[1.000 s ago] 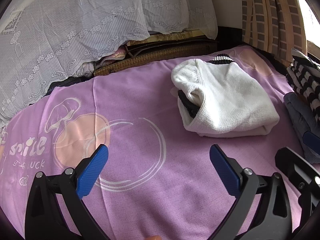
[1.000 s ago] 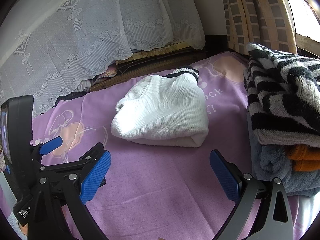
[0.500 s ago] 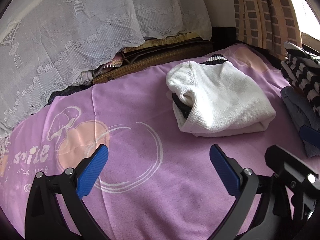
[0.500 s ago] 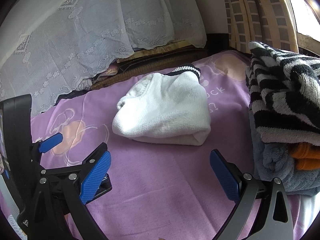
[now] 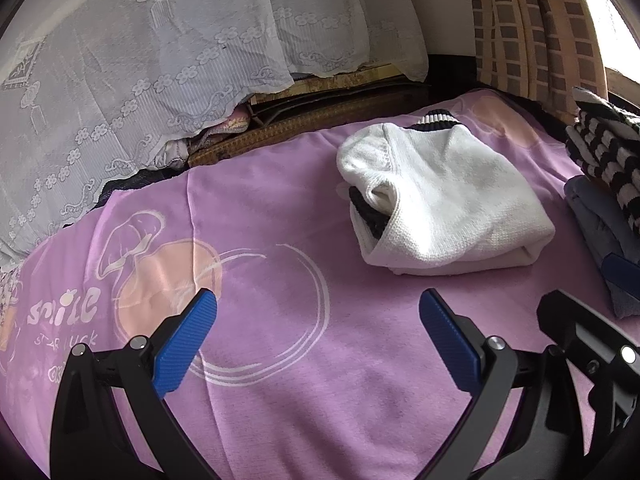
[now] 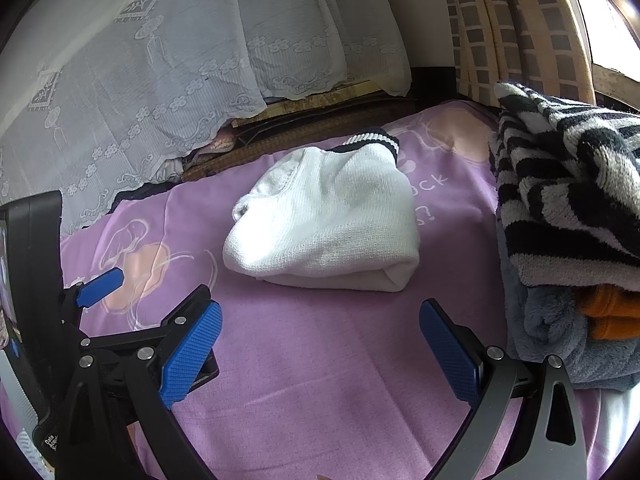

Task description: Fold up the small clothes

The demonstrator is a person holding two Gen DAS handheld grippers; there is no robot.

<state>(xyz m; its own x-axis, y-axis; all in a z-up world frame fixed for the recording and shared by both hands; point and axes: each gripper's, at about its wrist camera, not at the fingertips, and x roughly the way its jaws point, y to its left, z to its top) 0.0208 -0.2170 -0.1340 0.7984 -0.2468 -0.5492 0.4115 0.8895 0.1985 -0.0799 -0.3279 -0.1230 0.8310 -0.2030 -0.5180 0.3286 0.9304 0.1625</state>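
Note:
A folded white knit sweater (image 5: 452, 204) with a black-and-white striped hem lies on the purple bedsheet (image 5: 280, 240). It also shows in the right wrist view (image 6: 332, 224). My left gripper (image 5: 318, 312) is open and empty, held short of the sweater and to its left. My right gripper (image 6: 320, 320) is open and empty, just in front of the sweater. The left gripper's body appears at the left of the right wrist view (image 6: 96, 292).
A stack of folded clothes stands at the right: a black-and-white striped knit (image 6: 568, 192) on top of orange (image 6: 612, 312) and grey fleece (image 6: 552, 332) items. A lace-covered pile (image 5: 160, 60) and a checked curtain (image 5: 532, 28) stand behind the bed.
Both grippers have drawn back slightly from the sweater and stay open. The sweater has not moved.

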